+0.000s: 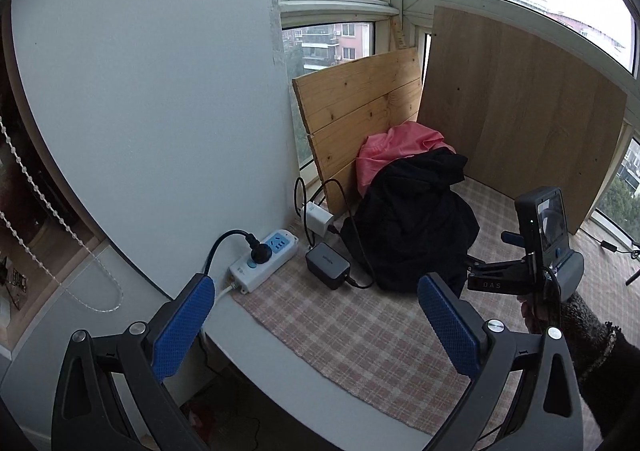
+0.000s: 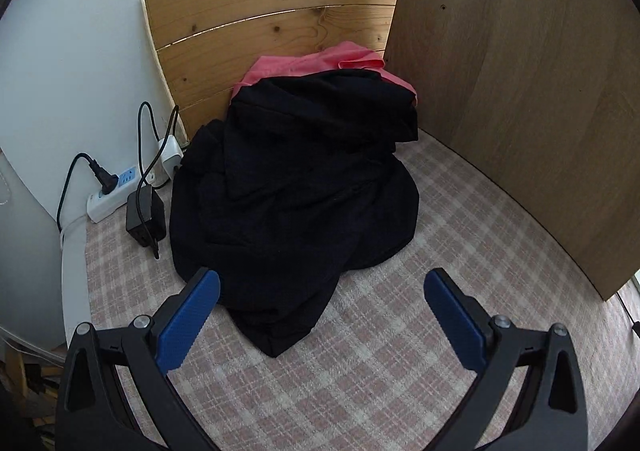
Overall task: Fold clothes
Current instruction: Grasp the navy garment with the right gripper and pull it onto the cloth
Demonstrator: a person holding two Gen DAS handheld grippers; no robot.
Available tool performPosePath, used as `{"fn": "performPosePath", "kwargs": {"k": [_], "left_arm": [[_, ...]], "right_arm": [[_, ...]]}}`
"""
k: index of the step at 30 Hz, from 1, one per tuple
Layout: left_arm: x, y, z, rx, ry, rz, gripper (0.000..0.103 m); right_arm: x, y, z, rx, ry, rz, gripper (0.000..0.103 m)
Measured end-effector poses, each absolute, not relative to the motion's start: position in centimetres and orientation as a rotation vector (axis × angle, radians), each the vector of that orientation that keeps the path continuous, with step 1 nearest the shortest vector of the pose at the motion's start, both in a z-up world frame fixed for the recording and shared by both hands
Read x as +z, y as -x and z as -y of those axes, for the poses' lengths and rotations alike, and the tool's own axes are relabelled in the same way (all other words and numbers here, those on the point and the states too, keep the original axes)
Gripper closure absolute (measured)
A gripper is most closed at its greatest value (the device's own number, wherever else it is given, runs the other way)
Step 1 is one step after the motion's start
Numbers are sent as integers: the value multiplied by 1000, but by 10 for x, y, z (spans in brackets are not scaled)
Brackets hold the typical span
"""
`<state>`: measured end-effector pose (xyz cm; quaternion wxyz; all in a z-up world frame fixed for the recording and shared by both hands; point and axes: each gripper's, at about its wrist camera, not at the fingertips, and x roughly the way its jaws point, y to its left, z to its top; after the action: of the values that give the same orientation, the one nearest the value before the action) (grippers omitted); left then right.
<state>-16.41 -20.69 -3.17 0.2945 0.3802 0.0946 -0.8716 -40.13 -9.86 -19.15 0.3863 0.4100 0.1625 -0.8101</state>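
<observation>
A crumpled black garment (image 1: pixel 412 227) (image 2: pixel 296 187) lies heaped on the checked pink cloth (image 1: pixel 360 335) (image 2: pixel 380 363), with a pink garment (image 1: pixel 396 151) (image 2: pixel 320 63) bunched behind and partly under it. My left gripper (image 1: pixel 316 327) is open and empty, held above the cloth's left front part, well short of the heap. My right gripper (image 2: pixel 322 319) is open and empty, its fingertips on either side of the black garment's near tip, a little above it. The right gripper's body (image 1: pixel 536 251) shows to the right of the heap in the left wrist view.
A white power strip (image 1: pixel 264 259) (image 2: pixel 108 195), a black adapter (image 1: pixel 328 265) (image 2: pixel 146 219) and a white charger (image 1: pixel 318 219) with cables lie left of the heap. Wooden boards (image 1: pixel 360 119) (image 2: pixel 276 23) and a large panel (image 1: pixel 520 111) (image 2: pixel 520 91) lean behind. A white wall (image 1: pixel 160 91) stands left.
</observation>
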Motion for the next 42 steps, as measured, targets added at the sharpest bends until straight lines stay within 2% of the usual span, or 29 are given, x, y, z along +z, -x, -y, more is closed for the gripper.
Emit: {"fn": "performPosePath", "kwargs": {"k": [6, 8, 9, 10, 12, 13, 14, 18, 25, 28, 31, 33, 35, 38, 42], "left_arm": [[-43, 162, 214, -2254, -1059, -241, 1], [-46, 162, 216, -2251, -1066, -243, 1], [-48, 162, 217, -2250, -1069, -243, 1], [-49, 162, 217, -2254, -1073, -249, 1], [-51, 163, 218, -2263, -1081, -261, 1], [-52, 164, 218, -2271, -1085, -261, 1], [-53, 163, 216, -2277, -1091, -256, 1], [-50, 157, 214, -2308, -1086, -220, 1], [-39, 152, 225, -2400, -1025, -257, 1], [-35, 161, 223, -2455, -1011, -261, 1], [-36, 181, 210, -2548, -1043, -226, 1], [-42, 197, 194, -2610, -1085, -189, 1], [-53, 211, 177, -2673, -1142, -147, 1], [-77, 234, 147, -2745, -1258, -69, 1], [-120, 258, 107, -2822, -1435, 30, 1]], "right_arm": [[-250, 422, 145, -1969, -1179, -435, 0], [-258, 423, 150, -1928, -1209, -431, 5], [-260, 423, 152, -1911, -1222, -434, 21], [-262, 423, 152, -1910, -1230, -444, 48], [-256, 423, 148, -1951, -1228, -465, 77], [-250, 425, 142, -1949, -1235, -412, 84], [-244, 426, 136, -1945, -1242, -358, 87], [-193, 434, 105, -1960, -1207, -152, 91], [-17, 420, 5, -2115, -892, 61, 95], [47, 381, -62, -2217, -750, 58, 96], [84, 345, -132, -2354, -721, 31, 97], [86, 332, -183, -2490, -770, 26, 97], [59, 322, -223, -2680, -914, -43, 97], [-22, 328, -295, -2887, -1430, -299, 97], [-93, 292, -357, -2789, -1726, -3, 95]]}}
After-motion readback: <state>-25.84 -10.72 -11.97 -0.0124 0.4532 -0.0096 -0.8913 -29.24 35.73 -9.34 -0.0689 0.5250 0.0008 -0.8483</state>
